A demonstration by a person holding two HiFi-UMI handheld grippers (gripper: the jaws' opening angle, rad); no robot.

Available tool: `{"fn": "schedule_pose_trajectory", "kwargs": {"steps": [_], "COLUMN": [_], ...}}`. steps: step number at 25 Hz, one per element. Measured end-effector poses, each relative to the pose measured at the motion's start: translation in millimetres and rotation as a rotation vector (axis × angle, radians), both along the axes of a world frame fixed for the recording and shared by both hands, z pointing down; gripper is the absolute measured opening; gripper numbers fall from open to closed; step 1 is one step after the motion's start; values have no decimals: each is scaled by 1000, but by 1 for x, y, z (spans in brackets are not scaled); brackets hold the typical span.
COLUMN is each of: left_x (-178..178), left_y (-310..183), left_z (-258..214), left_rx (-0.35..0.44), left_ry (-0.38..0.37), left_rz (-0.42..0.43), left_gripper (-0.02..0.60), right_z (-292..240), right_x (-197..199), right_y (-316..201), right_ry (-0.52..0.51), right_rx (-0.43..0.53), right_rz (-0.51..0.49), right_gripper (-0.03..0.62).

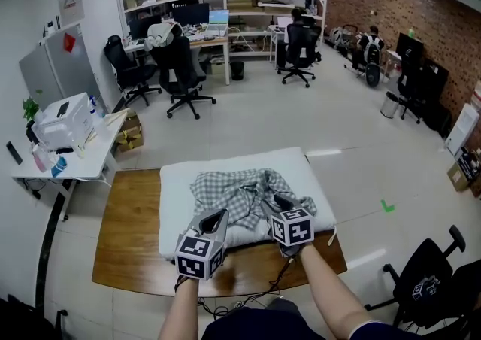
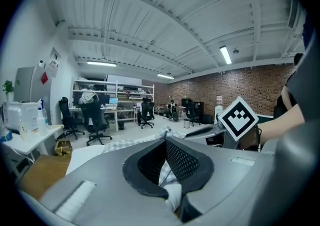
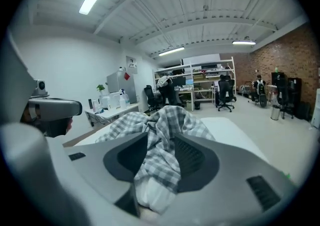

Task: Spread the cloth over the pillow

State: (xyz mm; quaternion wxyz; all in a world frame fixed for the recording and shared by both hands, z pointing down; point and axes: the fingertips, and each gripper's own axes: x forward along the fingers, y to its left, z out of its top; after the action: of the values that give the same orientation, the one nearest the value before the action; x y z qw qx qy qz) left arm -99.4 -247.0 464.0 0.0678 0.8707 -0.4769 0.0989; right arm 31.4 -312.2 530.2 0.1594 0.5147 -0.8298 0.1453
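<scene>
A crumpled grey-checked cloth (image 1: 240,192) lies bunched on the near half of a white pillow (image 1: 301,173), which rests on a low wooden table (image 1: 128,241). My left gripper (image 1: 216,218) sits at the cloth's near left edge. In the left gripper view its jaws stand almost together, pinching a fold of the cloth (image 2: 169,192). My right gripper (image 1: 274,203) is over the cloth's near right part. In the right gripper view the jaws stand wide apart, and the checked cloth (image 3: 160,135) lies loosely in the gap between them with the pillow beneath.
A white side table (image 1: 64,165) with a printer (image 1: 66,122) stands to the left of the wooden table. Office chairs (image 1: 180,68) and desks fill the back of the room. A black chair (image 1: 428,278) is at the near right, on the pale floor.
</scene>
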Motion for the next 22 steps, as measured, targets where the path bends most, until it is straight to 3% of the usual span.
{"fn": "schedule_pose_trajectory", "kwargs": {"steps": [10, 11, 12, 13, 17, 22], "left_x": [-14, -16, -20, -24, -35, -40], "left_y": [3, 2, 1, -1, -6, -13], "left_z": [19, 21, 23, 24, 28, 39], "left_rx": [-56, -59, -63, -69, -87, -114], "left_ry": [-7, -4, 0, 4, 25, 39], "left_rz": [-44, -49, -55, -64, -99, -122], "left_gripper": [8, 8, 8, 8, 8, 8], "right_z": [39, 39, 38, 35, 11, -22], "right_x": [-2, -2, -3, -3, 12, 64], "right_y": [-45, -47, -48, -48, -44, -50], "right_ry": [68, 80, 89, 91, 67, 67], "right_rx": [-78, -77, -72, -64, -10, 61], "right_rz": [34, 28, 21, 14, 21, 112], "right_gripper": [180, 151, 65, 35, 26, 26]}}
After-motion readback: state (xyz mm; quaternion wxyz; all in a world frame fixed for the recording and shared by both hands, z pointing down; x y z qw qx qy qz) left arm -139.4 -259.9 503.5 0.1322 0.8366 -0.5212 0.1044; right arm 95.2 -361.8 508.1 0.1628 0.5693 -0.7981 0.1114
